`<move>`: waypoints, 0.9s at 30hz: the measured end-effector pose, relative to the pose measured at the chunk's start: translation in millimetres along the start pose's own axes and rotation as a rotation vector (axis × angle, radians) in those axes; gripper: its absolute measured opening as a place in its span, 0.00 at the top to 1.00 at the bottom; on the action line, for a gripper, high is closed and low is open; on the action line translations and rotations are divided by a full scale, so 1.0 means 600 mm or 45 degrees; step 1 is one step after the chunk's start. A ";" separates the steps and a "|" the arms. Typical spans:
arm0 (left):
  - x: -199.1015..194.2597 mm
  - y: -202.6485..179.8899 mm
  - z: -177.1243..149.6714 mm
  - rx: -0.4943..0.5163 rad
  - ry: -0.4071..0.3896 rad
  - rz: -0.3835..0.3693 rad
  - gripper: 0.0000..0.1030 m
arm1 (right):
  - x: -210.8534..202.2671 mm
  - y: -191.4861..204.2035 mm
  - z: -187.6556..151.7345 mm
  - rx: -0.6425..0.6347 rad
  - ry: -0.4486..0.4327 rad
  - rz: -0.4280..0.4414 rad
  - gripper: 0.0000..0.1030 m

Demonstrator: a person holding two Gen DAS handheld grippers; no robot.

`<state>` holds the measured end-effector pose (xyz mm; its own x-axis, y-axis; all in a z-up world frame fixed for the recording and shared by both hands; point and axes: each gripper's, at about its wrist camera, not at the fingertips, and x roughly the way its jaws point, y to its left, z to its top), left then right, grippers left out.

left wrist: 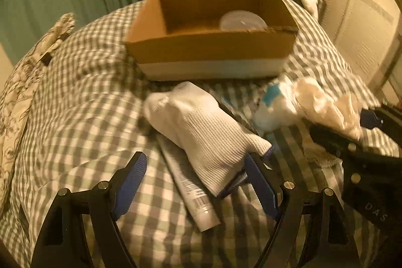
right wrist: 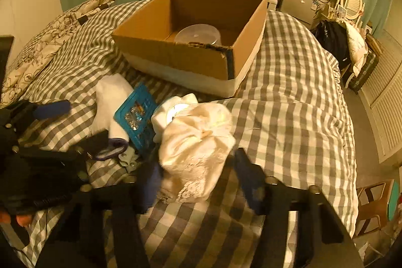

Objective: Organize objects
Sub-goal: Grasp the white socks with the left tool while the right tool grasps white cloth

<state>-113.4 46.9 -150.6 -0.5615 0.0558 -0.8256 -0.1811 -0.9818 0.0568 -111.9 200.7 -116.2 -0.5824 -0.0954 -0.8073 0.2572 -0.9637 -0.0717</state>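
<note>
L wrist view: the cardboard box (left wrist: 211, 27) sits on the checked bed cover (left wrist: 75, 92), open on top, w/ a clear plastic tub (left wrist: 242, 20) inside. Just in front of the box lies a white sock (left wrist: 201, 127). It is ribbed, soft, a bit folded, w/ a dark trim at the cuff. The sock lies on top of a white tube (left wrist: 198, 202) that pokes out at the near end. The left gripper (left wrist: 196, 182) is spread wide w/ nothing pinched. The sock cuff is near its R blue pad, and may touch it.

To do this step well, I think the L tongs should slide over the sock's middle, push down into the soft cover a bit, then squeeze. Grab only the sock, not the tube under it, or both may come up.

R wrist view: the box (right wrist: 176, 57) is again the far thing. In front of it, a bit R of the sock (right wrist: 110, 104), is a blue flat pack (right wrist: 137, 117), then a white roll-like thing (right wrist: 170, 112), then a cream cloth (right wrist: 198, 142) w/ lace at its near edge. The cloth is crumpled, puffy and thin. The right gripper (right wrist: 198, 180) has its fingers on each side of the cloth's near end. They are blurry, so I can't tell if they press it yet. It looks about half shut.

Best to bite a thick bunch of cloth, not just the lace edge, so it won't slip on the way to the box.
</note>
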 end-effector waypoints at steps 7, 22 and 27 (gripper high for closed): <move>0.035 -0.006 0.006 -0.019 0.047 -0.168 0.76 | -0.003 0.001 -0.002 0.002 -0.005 -0.002 0.72; -0.076 0.020 0.012 -0.035 -0.075 -0.176 0.95 | -0.083 0.009 -0.006 0.008 -0.102 -0.037 0.81; -0.135 0.028 0.019 -0.039 -0.158 -0.176 0.95 | -0.132 0.021 -0.003 -0.012 -0.160 -0.052 0.81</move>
<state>-80.1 28.0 -76.4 -0.6284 0.2108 -0.7488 -0.2397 -0.9682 -0.0714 -61.3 196.4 -54.2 -0.6846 -0.0869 -0.7237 0.2382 -0.9650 -0.1094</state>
